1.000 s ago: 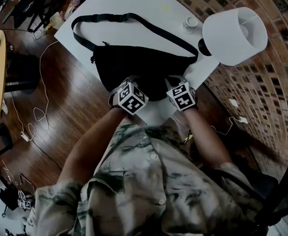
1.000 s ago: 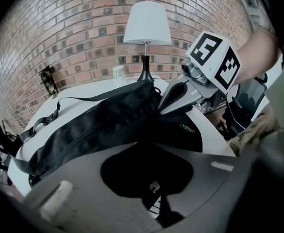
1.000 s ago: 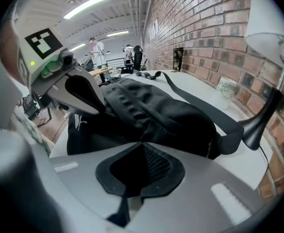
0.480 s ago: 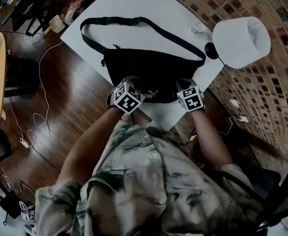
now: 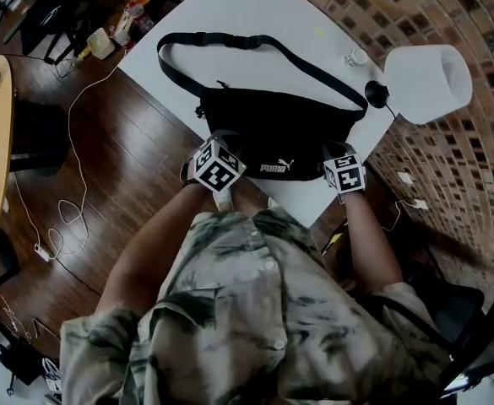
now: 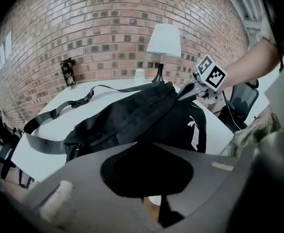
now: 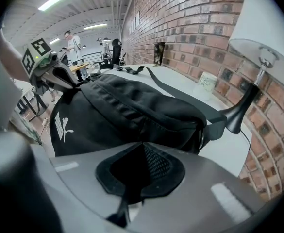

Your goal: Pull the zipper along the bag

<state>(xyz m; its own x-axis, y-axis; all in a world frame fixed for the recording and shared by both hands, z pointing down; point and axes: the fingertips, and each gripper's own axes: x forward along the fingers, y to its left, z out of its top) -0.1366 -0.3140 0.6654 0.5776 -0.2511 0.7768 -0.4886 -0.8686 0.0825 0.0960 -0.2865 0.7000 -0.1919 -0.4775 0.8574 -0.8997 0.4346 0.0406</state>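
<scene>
On the white table point(image 5: 230, 15) lies the black bag point(image 5: 272, 129). The left gripper point(image 7: 75, 85) clamps one end; the right gripper point(image 6: 183, 93) pinches the zipper point(image 6: 137, 111) at the other end — the pull looks nearly finished, and releasing likely comes next.

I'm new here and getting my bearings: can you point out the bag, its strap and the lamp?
bag point(image 5: 280, 129), head view, middle of its black body.
strap point(image 6: 42, 141), left gripper view, wide band left of the bag.
lamp point(image 5: 428, 72), head view, white shade.
</scene>
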